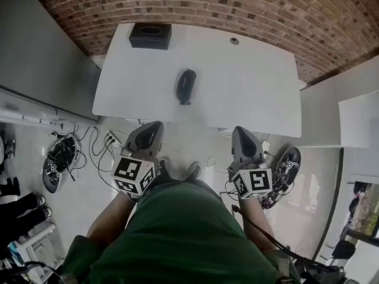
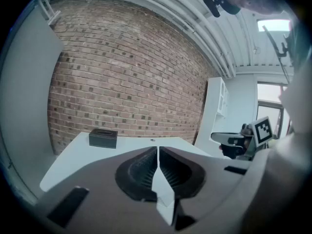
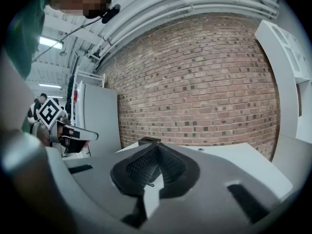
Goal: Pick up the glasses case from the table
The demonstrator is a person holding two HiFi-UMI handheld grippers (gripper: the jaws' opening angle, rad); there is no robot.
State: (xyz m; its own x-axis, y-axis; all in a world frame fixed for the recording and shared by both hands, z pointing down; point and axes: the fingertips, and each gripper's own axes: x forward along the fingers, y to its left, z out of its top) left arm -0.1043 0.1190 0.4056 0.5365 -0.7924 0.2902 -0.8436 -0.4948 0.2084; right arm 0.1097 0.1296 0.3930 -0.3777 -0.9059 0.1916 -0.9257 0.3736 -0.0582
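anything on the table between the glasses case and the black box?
No. Head view shows only bare white table between the glasses case and the black box.

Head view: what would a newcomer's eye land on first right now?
The dark glasses case lies alone in the middle of the white table, with a black box at its far left corner by the brick wall. Nearer, the left gripper and right gripper hang by the table's near edge, both shut and empty.
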